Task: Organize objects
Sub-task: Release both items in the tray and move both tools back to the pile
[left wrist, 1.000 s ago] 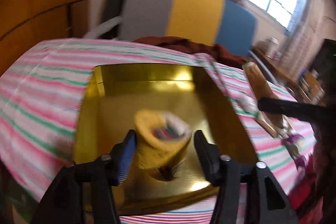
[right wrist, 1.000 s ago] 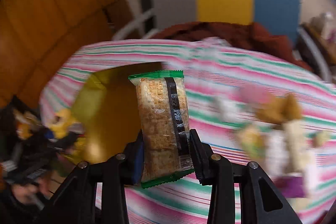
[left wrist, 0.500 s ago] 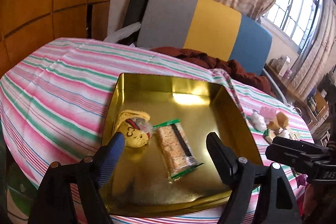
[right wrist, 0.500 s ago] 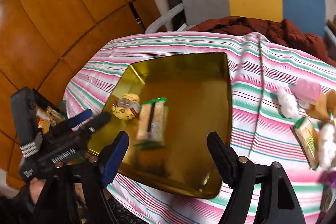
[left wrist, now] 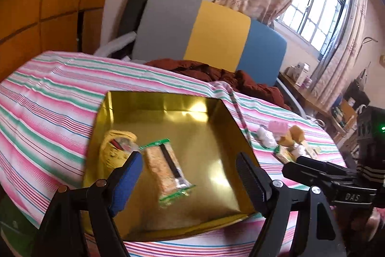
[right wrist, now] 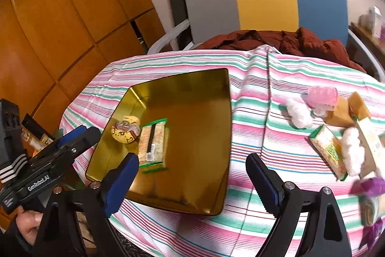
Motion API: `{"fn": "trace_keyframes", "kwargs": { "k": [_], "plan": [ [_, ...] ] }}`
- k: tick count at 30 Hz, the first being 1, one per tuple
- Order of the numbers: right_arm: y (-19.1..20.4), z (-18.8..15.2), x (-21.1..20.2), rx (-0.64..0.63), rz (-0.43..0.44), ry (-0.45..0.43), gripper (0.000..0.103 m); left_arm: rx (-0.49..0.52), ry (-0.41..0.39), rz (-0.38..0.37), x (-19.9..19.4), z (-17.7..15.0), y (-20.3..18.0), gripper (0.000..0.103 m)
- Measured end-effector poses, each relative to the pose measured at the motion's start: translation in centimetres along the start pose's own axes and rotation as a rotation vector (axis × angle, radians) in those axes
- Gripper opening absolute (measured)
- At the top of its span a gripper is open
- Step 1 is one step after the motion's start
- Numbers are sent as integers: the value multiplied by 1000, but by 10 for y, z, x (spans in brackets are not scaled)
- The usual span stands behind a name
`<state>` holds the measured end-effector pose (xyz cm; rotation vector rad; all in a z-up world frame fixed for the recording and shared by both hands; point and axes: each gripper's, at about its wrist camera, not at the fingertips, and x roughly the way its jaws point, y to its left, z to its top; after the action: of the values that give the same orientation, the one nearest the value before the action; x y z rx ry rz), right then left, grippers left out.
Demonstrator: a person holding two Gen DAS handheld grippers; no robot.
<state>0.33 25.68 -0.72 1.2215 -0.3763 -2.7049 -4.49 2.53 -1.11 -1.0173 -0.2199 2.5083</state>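
Striped tablecloth – snack pile right of gold tray.

A: Where is the left hand-held gripper?
B: Tilted downward, jaws wide apart, nothing between the pads. A hand grips its handle.
A: And the right hand-held gripper?
B: Also angled down; its jaws have just been opening, and they hold nothing.
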Motion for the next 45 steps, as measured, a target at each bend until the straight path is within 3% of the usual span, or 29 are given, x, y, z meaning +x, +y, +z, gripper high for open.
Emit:
{"fn": "trace_keyframes", "kwargs": {
  "k": [11, 21, 27, 38, 45],
  "plan": [
    [-58, -11, -22, 97, -89, -27, 93, 105, 62, -93, 7, -6, -41, 80],
    [-145, -9, -71, 229, -259, -99, 96, 191, 106, -143, 18, -16, -81, 80],
    [-178, -7, -86, 272, -336, -120, 97, 254, 137, -159, 26, -21, -105, 80],
    [-239, 6, -100, 382, -387, -162, 99, 348, 175, -252, 40, -23, -158, 79],
    [-277, 10, -103, 433, -390, -262, 100, 411, 203, -253, 59, -24, -192, 75]
  ]
}}
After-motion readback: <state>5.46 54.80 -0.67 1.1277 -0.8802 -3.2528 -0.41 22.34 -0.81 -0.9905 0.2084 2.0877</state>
